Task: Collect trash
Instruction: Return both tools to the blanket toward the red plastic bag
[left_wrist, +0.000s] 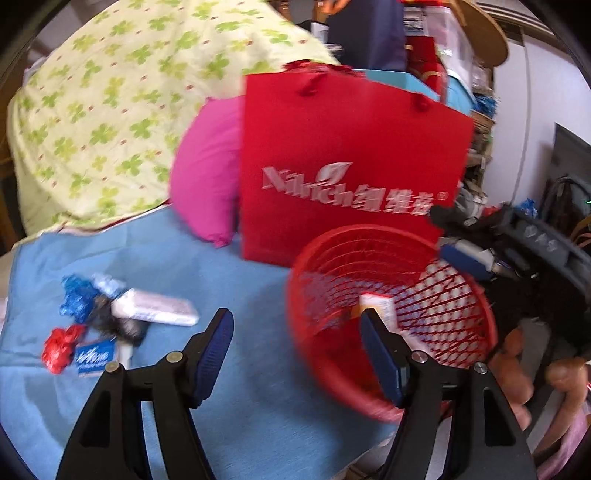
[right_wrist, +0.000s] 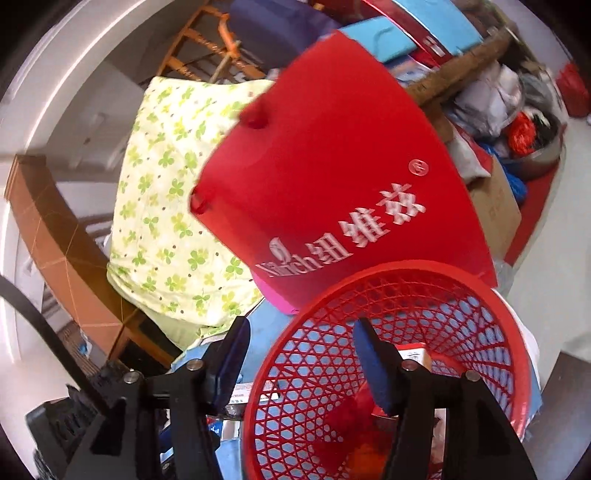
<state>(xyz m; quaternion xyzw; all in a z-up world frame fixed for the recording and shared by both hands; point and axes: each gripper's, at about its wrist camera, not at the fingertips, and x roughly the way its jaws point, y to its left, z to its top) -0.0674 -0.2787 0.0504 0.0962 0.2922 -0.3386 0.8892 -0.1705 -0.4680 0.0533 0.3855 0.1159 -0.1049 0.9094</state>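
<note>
A red mesh basket stands on the blue cloth with a white and orange box inside. My left gripper is open and empty, one finger over the basket, the other over the cloth. Loose trash lies at the left: a blue wrapper, a white carton, a red wrapper and a blue card. My right gripper is open astride the basket's rim; a blurred red scrap shows in the basket below it. In the left wrist view the right gripper hovers at the basket's far right edge.
A red paper bag stands right behind the basket, a pink cushion and a clover-print quilt beside it. A person's hand shows at the right. Cluttered boxes and bags fill the space beyond.
</note>
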